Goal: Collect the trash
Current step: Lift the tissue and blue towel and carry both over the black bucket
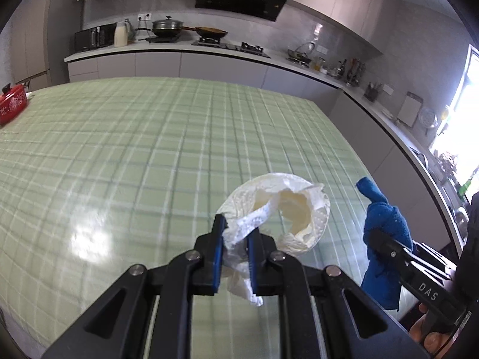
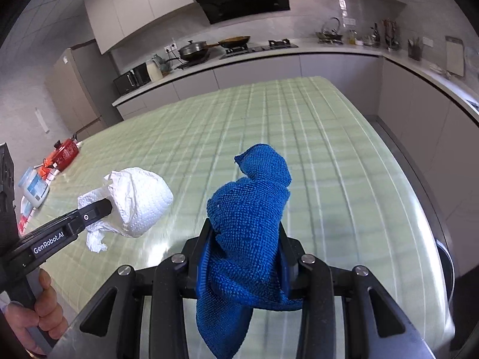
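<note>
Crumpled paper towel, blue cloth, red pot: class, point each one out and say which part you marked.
Crumpled paper towel (image 1: 287, 209): left wrist view, on its hollow middle.
Blue cloth (image 2: 248, 209): right wrist view, on the bunched middle.
Red pot (image 2: 66, 152): right wrist view, on its side wall.

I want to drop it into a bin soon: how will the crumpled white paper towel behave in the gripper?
Probably very light and floppy: the paper towel bulges loosely beyond the left gripper, with a tail drooping below. Pinched only at one edge, it may tear or slip free if snagged.
</note>
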{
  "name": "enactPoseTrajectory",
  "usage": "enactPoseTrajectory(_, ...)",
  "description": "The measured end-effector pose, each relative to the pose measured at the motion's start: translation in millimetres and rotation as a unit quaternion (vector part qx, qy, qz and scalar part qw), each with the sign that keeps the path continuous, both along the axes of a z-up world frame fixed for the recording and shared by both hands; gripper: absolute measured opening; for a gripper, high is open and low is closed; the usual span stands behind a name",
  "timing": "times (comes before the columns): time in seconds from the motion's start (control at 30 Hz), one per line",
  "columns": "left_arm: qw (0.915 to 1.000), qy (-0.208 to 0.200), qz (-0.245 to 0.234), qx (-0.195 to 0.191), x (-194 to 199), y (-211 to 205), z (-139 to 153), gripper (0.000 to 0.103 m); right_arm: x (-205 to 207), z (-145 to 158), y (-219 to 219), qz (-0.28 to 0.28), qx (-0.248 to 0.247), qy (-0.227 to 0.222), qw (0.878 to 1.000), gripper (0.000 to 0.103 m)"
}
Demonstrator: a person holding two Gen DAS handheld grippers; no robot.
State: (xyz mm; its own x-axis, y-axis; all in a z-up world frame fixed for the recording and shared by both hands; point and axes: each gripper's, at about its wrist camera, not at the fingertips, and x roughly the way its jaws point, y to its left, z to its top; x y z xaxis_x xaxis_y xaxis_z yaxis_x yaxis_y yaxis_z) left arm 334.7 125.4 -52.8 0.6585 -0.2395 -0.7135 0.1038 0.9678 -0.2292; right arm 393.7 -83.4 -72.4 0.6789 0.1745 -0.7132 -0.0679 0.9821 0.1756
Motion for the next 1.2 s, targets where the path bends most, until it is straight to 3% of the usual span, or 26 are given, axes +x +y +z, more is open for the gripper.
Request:
enactPoseTrajectory(0.23, 0.9997, 0.003, -0.023, -0.007, -28, -26, 7, 0.015, -42, 8, -19, -0.013, 0.006, 0.006, 1.000, 0.039)
enactPoseTrajectory(0.43, 0.9988, -0.014, -0.046, -0.005, -45, -70, 18, 0.015, -68, 20, -62, -0.029, 0.008, -0.008, 1.000, 0.039)
enactPoseTrajectory(0.63, 0.9983, -0.021, -0.053, 0.001, -54, -141, 18, 0.015, -93, 24, -141, -0.036, 0.017, -0.018, 0.999, 0.039)
enactPoseTrajectory(0.97, 0.9992, -0.007, -0.040, -0.002, -77, -296, 7, 0.015, -124, 14, -332, -0.027, 0.002, -0.004, 1.000, 0.039)
enactPoseTrajectory(1.2, 0.9971, 0.022, -0.073, 0.011, -79, -365, -13, 0.015, -135, 3, -410, -0.045, 0.006, 0.013, 0.999, 0.039)
